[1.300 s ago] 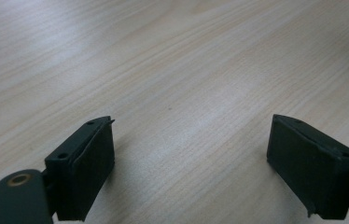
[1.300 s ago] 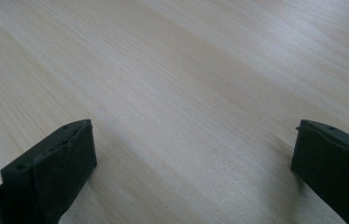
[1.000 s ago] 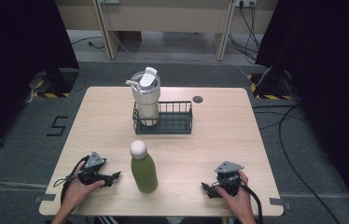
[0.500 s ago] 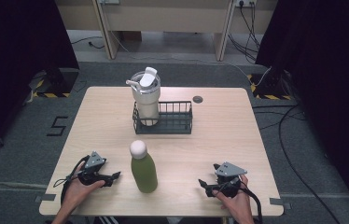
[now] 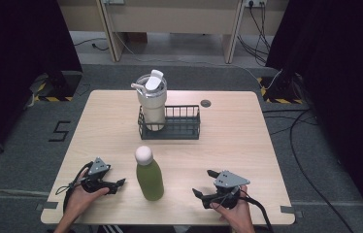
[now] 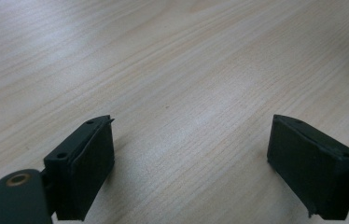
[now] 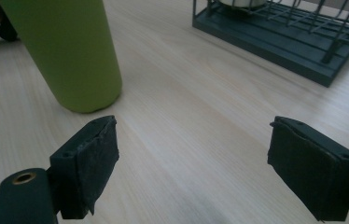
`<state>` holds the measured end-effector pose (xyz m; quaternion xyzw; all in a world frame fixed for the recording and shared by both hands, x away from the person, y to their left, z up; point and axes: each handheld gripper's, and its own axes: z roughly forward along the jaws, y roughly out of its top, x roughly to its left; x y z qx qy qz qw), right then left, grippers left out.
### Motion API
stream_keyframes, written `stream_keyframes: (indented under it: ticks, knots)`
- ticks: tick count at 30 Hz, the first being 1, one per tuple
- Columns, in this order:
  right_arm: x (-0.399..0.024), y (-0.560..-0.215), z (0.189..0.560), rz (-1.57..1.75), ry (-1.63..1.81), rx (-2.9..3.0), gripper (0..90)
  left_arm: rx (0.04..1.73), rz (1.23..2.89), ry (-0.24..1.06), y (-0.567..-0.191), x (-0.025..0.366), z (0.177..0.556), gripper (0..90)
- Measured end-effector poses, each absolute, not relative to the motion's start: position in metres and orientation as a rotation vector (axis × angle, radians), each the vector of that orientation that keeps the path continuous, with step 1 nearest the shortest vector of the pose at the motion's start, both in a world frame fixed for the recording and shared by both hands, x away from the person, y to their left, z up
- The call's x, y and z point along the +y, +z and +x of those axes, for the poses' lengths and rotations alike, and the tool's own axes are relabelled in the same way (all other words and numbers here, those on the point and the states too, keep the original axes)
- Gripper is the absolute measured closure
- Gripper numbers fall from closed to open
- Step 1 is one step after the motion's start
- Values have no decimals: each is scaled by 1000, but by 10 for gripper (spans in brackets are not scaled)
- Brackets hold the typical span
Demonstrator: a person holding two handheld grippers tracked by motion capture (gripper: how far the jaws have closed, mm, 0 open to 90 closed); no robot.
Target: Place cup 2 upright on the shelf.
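Both hands low on worktop (image 5: 228, 141), so we figure we're lining up for grab. Left fingers (image 6: 88, 158) spread, nothing between, just bare wood. Right fingers (image 7: 88, 158) just been closing some, yet a gap stays and nothing's in it. Bottle (image 5: 149, 177) upright between both sets, near right fingers, ahead and off to their left side. Basket (image 5: 170, 133) with cup (image 5: 152, 99) well beyond fingers. We'd guess it's bottle's drop spot, free slot beside cup.
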<state>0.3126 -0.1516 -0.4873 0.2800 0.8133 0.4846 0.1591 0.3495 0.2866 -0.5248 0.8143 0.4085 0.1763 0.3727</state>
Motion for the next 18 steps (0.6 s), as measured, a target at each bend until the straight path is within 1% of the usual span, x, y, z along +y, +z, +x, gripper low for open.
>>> stream_keyframes:
  ticks: [15,18]
  knots:
    - [-109,-479,308,631,1513,2359,172,1047,2087,452,-525,287,349,141]
    - [-104,-479,308,618,1537,2358,186,1047,2087,452,-525,287,350,141]
